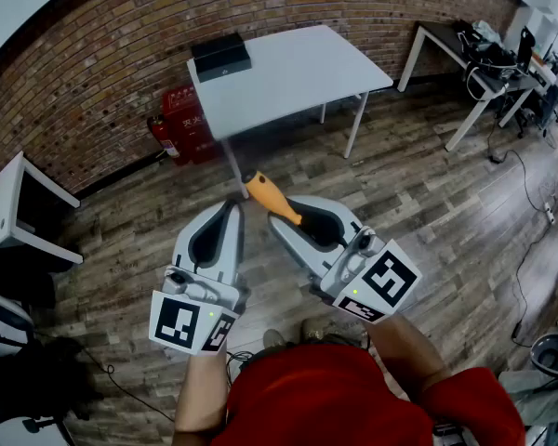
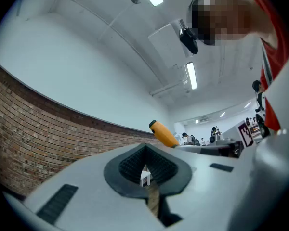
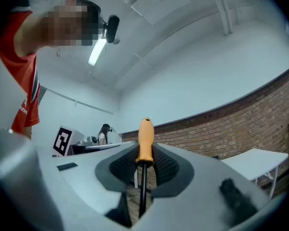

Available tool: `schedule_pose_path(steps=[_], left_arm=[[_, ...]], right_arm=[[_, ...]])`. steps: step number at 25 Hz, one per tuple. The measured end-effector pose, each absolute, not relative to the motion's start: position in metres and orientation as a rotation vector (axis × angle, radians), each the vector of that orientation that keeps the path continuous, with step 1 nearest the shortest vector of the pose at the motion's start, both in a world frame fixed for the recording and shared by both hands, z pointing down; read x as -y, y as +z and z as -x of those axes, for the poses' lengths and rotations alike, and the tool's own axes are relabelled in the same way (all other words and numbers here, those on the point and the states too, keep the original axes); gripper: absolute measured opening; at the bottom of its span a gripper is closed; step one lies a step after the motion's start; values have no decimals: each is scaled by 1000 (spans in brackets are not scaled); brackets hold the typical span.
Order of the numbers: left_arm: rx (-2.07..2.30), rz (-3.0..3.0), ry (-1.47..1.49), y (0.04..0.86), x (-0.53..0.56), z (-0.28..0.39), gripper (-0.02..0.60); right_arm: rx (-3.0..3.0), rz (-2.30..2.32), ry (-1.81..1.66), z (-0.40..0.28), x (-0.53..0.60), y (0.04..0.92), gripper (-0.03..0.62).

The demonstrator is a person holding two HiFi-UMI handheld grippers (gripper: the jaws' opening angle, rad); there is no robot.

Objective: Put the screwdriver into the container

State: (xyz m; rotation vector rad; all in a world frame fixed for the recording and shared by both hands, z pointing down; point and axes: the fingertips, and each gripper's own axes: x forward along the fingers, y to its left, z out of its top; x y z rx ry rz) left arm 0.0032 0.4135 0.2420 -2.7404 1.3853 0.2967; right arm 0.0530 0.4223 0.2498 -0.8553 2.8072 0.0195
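Observation:
The screwdriver (image 1: 272, 198) has an orange handle and a thin dark shaft. My right gripper (image 1: 298, 219) is shut on the shaft, and the handle (image 3: 145, 141) sticks out past the jaw tips, pointing up and away from me. My left gripper (image 1: 231, 203) is held close beside it, shut with nothing between its jaws (image 2: 145, 170). In the left gripper view the orange handle (image 2: 164, 134) shows just to the right. A black box-shaped container (image 1: 221, 56) lies on the far left corner of a white table (image 1: 298, 72), well ahead of both grippers.
Red fire extinguishers (image 1: 175, 124) stand against the brick wall left of the table. A white desk (image 1: 14, 203) is at the left, and desks with equipment (image 1: 502, 54) are at the right. Wood floor lies between me and the table.

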Motion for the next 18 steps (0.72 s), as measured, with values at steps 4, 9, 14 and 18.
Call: schedule_pose_path(steps=[4, 9, 14, 18], left_arm=[[-1382, 2744, 299, 241, -415, -5, 12], [-1385, 2745, 292, 244, -417, -7, 12], [-1409, 2732, 282, 247, -414, -8, 12], [-1426, 2718, 267, 246, -408, -10, 12]], right_arm=[[-2814, 850, 21, -53, -424, 249, 89], [-2817, 845, 18, -54, -427, 251, 89], [-2818, 826, -4, -60, -423, 254, 89], [-2826, 804, 10, -64, -418, 250, 89]])
